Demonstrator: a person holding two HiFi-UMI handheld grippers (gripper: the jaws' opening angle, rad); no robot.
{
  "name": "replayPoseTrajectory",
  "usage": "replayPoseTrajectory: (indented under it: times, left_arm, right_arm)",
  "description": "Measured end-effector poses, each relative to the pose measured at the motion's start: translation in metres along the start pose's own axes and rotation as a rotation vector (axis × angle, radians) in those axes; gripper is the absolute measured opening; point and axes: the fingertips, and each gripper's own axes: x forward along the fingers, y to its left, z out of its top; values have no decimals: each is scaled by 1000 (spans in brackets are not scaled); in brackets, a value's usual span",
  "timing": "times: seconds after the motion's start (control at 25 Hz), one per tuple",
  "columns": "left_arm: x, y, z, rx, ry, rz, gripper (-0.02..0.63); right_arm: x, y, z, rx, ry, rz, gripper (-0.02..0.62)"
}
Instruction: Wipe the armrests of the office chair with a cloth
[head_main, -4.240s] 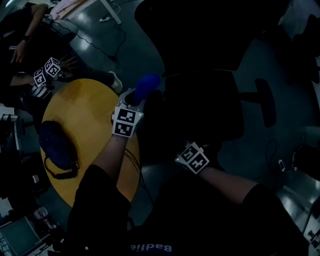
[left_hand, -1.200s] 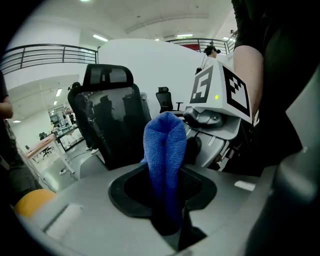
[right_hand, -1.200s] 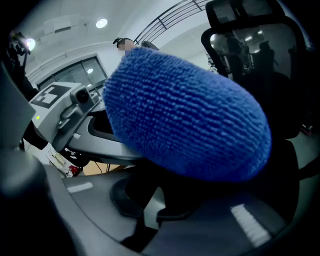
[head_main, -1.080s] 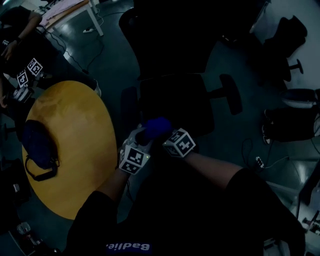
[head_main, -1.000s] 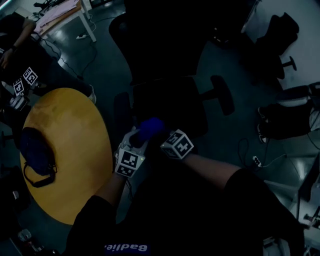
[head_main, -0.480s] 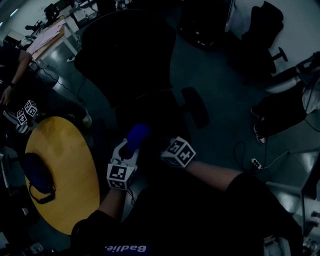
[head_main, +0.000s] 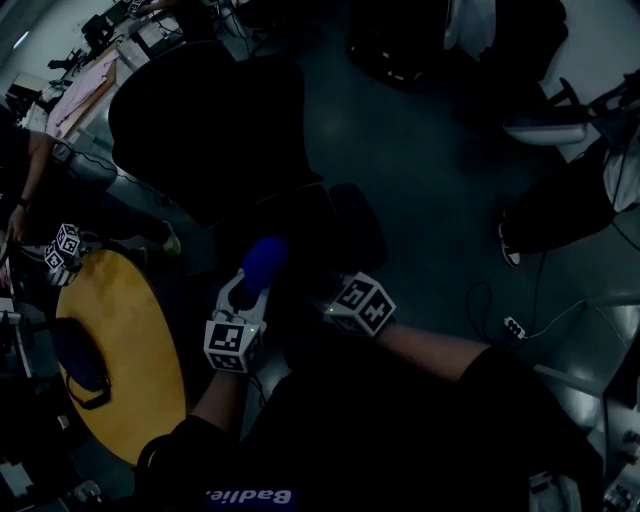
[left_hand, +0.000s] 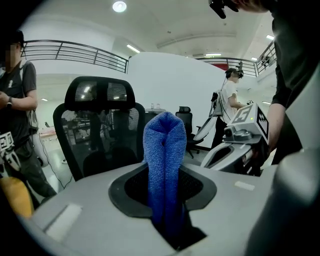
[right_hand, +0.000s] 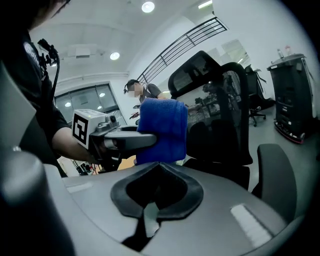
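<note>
The black office chair (head_main: 205, 115) stands in front of me, its right armrest (head_main: 357, 225) beside the seat. My left gripper (head_main: 252, 285) is shut on a folded blue cloth (head_main: 262, 260), which sticks up past the jaws over the seat's front. In the left gripper view the cloth (left_hand: 164, 160) fills the gap between the jaws of my left gripper (left_hand: 165, 200), with the mesh backrest (left_hand: 100, 127) behind. My right gripper (head_main: 332, 293) hangs just right of it. In the right gripper view the right gripper (right_hand: 159, 169) has its pads meeting on nothing; the cloth (right_hand: 161, 131) and armrest (right_hand: 272, 167) lie beyond.
A round yellow table (head_main: 125, 365) with a dark bag (head_main: 75, 360) on it is at my left. Another person with marker cubes (head_main: 62, 250) stands beyond it. Other chairs (head_main: 560, 120), a person's leg (head_main: 555, 215) and a floor power strip (head_main: 516, 326) are at right.
The head view has swung, so the chair now sits further up and left. Both grippers stay side by side before the seat, the left still holding the cloth.
</note>
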Motion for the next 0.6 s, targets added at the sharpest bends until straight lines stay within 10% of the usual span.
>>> replayPoseTrajectory:
  times: [0.6]
  left_arm:
    - [138,-1,66,74,26,-16,127]
  right_arm:
    - [-122,-87,-34,118,-49,-139,5]
